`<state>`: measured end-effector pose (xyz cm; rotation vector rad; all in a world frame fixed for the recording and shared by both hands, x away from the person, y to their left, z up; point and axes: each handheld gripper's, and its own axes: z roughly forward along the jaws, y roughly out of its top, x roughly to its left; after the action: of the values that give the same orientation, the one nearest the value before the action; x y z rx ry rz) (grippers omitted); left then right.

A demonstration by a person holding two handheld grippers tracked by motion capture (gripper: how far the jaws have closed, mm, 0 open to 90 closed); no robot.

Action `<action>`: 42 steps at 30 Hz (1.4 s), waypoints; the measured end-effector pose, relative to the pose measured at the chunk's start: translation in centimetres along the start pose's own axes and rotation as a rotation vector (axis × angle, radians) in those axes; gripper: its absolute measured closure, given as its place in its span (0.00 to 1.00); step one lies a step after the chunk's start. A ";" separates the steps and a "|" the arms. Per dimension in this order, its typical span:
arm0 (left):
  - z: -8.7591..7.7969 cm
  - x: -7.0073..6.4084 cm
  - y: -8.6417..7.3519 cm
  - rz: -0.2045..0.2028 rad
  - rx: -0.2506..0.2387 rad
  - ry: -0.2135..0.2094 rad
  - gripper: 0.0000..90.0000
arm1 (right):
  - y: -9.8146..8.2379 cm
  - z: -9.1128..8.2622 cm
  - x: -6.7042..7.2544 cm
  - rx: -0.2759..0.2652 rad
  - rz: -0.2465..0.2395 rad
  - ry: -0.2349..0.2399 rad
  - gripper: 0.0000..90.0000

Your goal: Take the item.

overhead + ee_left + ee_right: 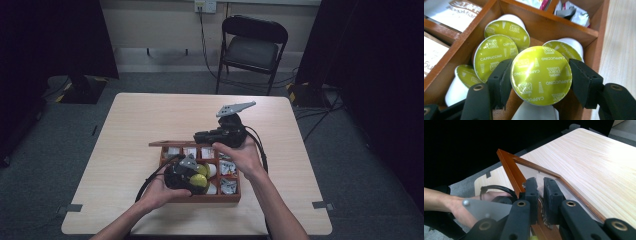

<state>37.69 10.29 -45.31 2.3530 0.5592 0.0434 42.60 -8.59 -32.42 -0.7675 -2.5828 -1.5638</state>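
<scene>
The left claw grips a cappuccino capsule above the wooden box (tabletop's 6 o'clock); the right claw pinches its lid open. Next, probably lifting clear.

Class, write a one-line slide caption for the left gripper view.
Left gripper grips a green cappuccino capsule above others in a wooden box.

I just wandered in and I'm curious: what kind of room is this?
Probably a recording room or lab set up for filming, not a kitchen: dark curtains at both sides, a bare table, a lone folding chair, and cables across the carpet.
</scene>
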 end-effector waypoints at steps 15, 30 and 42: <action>-2.5 -0.6 -0.7 0.003 -0.070 0.012 0.42 | 0.0 0.0 0.0 0.000 -0.001 0.000 0.92; -4.4 -1.5 -1.4 0.002 -0.127 0.008 0.42 | 0.0 0.0 0.0 -0.001 0.001 -0.001 0.92; -6.3 -1.4 -3.1 -0.029 -0.157 0.029 0.42 | 0.0 0.0 0.0 -0.001 0.001 -0.001 0.92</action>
<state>34.06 15.69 -42.43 2.1943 0.5830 0.1049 42.60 -8.58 -32.43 -0.7689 -2.5821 -1.5652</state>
